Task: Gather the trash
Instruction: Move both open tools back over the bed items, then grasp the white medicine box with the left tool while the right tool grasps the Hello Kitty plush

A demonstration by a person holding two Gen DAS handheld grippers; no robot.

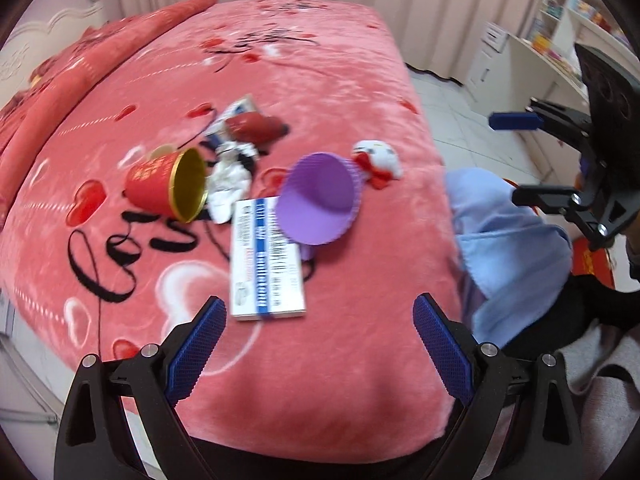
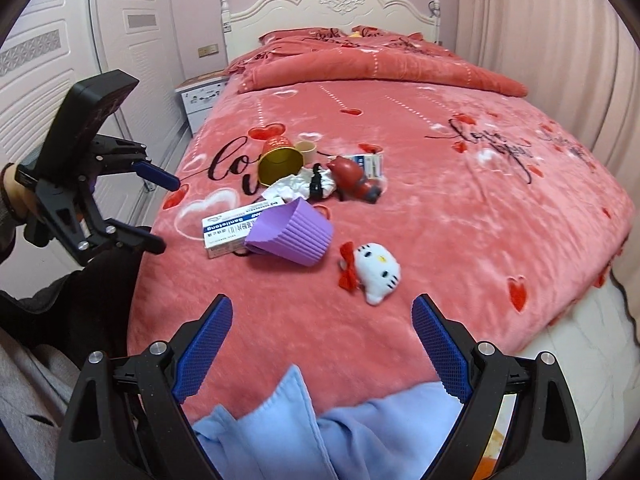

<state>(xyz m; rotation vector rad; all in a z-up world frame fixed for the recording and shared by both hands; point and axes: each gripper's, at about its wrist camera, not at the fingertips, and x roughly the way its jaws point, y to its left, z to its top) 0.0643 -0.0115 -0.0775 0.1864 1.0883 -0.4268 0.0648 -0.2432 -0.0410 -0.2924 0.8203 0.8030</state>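
On the bed (image 1: 360, 360), box (image 1: 266, 258) lies just ahead of left gripper (image 1: 318, 340), long axis running near-to-far; right gripper (image 2: 322, 342) farther off, both spread wide, empty

A home bedroom: a bed (image 2: 400, 208) with white headboard (image 2: 332, 8), curtains (image 2: 540, 40) and wardrobe (image 2: 52, 40).

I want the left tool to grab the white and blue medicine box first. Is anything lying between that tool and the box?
Nothing visible does. In the left wrist view the left tool stands open above bare pink blanket, and the medicine box lies just ahead. Only its far end is covered: the purple ribbed cup, tipped on its side, overlaps it there.
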